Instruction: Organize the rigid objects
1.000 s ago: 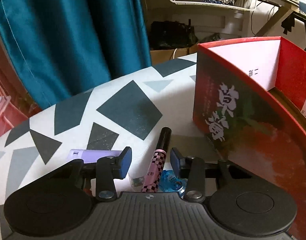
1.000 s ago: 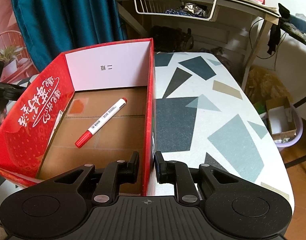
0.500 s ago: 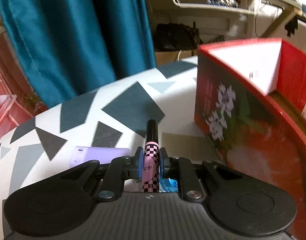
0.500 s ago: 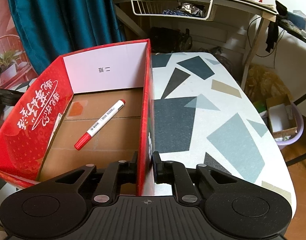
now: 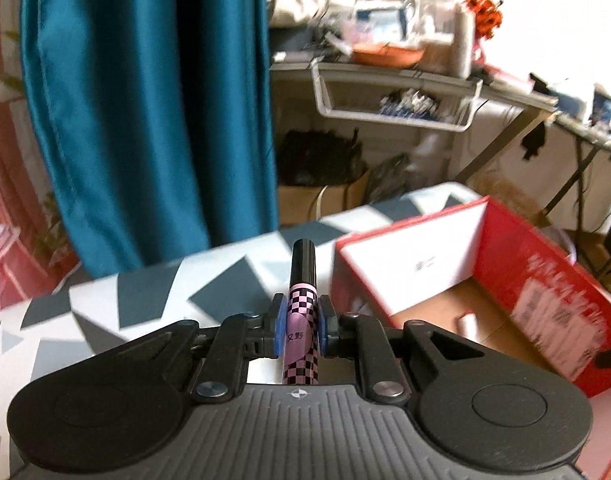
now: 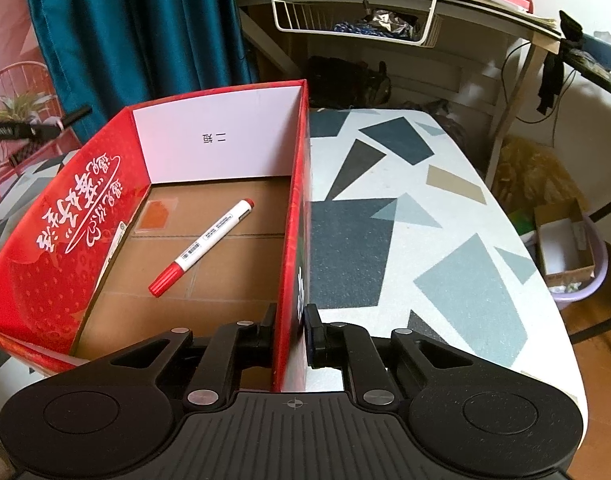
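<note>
My left gripper [image 5: 301,330] is shut on a pink-and-black checkered pen [image 5: 302,300] with a black cap, held in the air above the patterned table, pointing forward. The open red cardboard box [image 5: 521,256] lies to its right and lower. In the right wrist view my right gripper [image 6: 291,330] is shut on the near right wall of the red box [image 6: 299,208], one finger inside and one outside. A red-capped white marker [image 6: 203,246] lies on the box floor. The left gripper with the pen [image 6: 33,128] shows at the far left, above the box's left wall.
A table [image 6: 425,220] with grey and blue geometric shapes carries the box. A teal curtain [image 5: 145,100] hangs behind. A cluttered shelf with a white wire basket [image 6: 353,20] stands at the back. A purple basin with a small carton [image 6: 565,252] sits on the floor right.
My left gripper closed on the checkered pen and lifted it off the table; the purple object and blue item below dropped out of view. The right gripper closed fully on the box wall and stayed put.
</note>
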{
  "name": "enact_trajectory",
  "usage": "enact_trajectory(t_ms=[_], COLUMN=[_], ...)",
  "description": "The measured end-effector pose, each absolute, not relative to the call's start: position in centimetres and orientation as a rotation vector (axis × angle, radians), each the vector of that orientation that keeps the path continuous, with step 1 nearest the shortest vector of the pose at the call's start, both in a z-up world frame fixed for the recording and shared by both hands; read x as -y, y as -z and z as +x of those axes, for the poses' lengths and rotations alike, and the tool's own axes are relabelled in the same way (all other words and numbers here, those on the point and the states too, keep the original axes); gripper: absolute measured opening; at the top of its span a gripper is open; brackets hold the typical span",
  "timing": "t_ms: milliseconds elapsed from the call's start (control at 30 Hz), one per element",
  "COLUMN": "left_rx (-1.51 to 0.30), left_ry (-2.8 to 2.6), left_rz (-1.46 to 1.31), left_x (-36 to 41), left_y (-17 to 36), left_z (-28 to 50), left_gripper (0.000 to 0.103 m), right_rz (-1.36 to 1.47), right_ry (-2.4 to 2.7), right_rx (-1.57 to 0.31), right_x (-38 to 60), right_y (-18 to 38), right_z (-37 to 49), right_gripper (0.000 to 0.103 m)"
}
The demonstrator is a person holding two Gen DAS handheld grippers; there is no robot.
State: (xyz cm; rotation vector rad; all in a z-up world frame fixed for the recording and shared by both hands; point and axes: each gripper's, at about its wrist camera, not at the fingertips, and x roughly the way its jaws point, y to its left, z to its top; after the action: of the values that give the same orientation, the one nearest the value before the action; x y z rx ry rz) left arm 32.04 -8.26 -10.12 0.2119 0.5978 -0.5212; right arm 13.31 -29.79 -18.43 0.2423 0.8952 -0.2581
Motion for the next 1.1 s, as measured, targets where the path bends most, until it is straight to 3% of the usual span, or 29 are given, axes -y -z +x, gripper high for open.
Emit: enact_trajectory(t_ms=[267, 700, 733, 833, 867, 1100], left_rx=[-0.565, -0.702, -0.698, -0.676, -0.659, -0.594], left_ry=[0.651, 0.793, 0.791, 0.777, 0.771, 0.627], left_rz=[0.25, 0.332, 0.326, 0.296, 0.297, 0.223], left_x=[12.7, 17.9, 18.0, 17.5, 17.1, 11.3], left_y=[9.6, 14.5, 14.6, 14.1, 13.8, 11.4], left_z=[30.9, 33.6, 33.6, 33.5, 33.2, 31.4], left_gripper=[0.017, 0.018, 0.022, 0.047, 0.049, 0.05], right_rz=[0.241, 0.247, 0.248, 0.253, 0.254, 0.262], right_ry=[0.261, 0.258, 0.257, 0.257, 0.257, 0.258], right_rx=[-0.898, -0.894, -0.894, -0.892, -0.89, -0.884], right_x=[29.8, 29.8, 29.8, 29.9, 29.9, 29.9], right_y=[18.4, 18.5, 18.4, 18.5, 18.5, 18.5], right_z=[13.3, 13.3, 13.3, 13.2, 13.2, 13.1], right_gripper=[0.012, 0.012, 0.012, 0.012, 0.012, 0.013])
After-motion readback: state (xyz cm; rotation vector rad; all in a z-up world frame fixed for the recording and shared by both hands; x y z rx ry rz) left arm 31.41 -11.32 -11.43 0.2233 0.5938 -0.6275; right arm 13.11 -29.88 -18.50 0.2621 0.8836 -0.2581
